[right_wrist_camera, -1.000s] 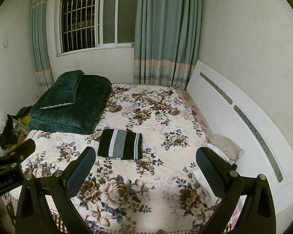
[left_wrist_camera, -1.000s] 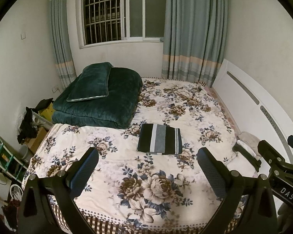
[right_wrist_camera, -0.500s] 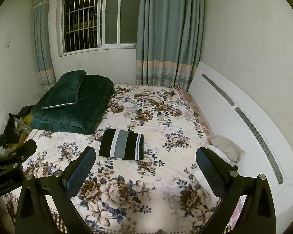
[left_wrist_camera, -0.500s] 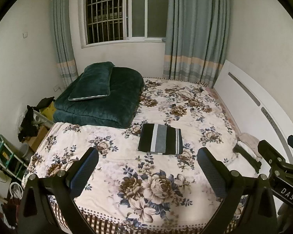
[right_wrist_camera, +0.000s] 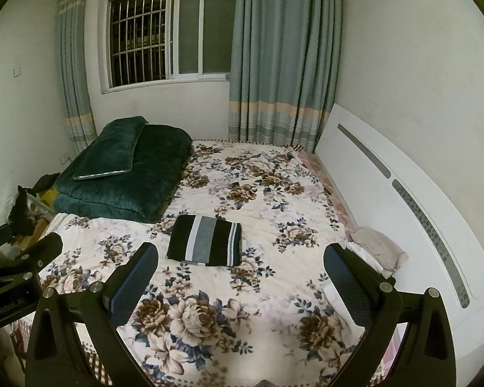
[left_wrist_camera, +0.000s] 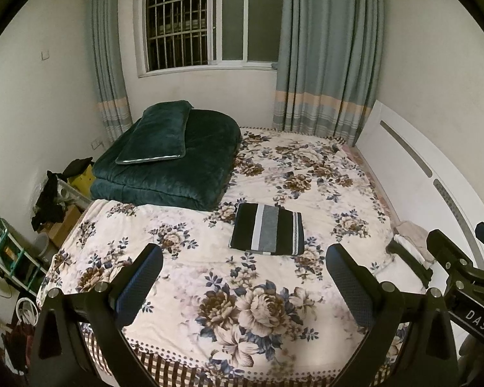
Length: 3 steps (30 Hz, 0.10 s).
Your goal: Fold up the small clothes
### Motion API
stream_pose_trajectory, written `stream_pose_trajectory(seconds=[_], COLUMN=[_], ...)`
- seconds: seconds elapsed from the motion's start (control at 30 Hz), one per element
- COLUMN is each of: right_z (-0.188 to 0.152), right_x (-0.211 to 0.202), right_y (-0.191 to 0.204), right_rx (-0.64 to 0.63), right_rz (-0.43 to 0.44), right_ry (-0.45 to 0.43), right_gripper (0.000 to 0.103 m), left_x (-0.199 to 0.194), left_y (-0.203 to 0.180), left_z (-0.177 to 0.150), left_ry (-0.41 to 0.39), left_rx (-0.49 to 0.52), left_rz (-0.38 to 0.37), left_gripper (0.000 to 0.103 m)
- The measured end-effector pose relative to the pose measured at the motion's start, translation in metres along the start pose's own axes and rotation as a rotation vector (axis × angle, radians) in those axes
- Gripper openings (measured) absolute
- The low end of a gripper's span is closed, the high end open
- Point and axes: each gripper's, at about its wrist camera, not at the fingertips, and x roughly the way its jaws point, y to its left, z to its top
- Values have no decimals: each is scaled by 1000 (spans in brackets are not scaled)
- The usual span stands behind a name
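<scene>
A folded black garment with white and grey stripes [left_wrist_camera: 267, 233] lies flat on the floral bedspread [left_wrist_camera: 209, 274] near the middle of the bed; it also shows in the right wrist view [right_wrist_camera: 206, 240]. My left gripper [left_wrist_camera: 243, 277] is open and empty, held above the near part of the bed, short of the garment. My right gripper [right_wrist_camera: 240, 277] is open and empty too, at a similar height, with the garment ahead and a little left. Each gripper's body shows at the edge of the other's view.
A folded dark green quilt with a pillow [left_wrist_camera: 167, 158] fills the far left of the bed. A white headboard [left_wrist_camera: 413, 174] runs along the right. Pale cloths [right_wrist_camera: 379, 248] lie at the right edge. Clutter and a rack [left_wrist_camera: 13, 251] stand left of the bed.
Both views have shifted slightly: the bed and garment sit a little to the right and higher than before. The garment has not moved. Both grippers stay open.
</scene>
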Motion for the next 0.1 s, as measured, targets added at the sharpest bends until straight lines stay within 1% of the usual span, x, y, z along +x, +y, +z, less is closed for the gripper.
stream_pose_trajectory(seconds=[0.1], right_z=[-1], right_x=[-1], right_y=[0], right_rx=[2], right_rz=[0], right_ry=[0], right_gripper=[103], left_x=[0], left_y=[-1], left_z=[1], left_ry=[-4], left_rx=[-1], left_rz=[6], left_gripper=[103])
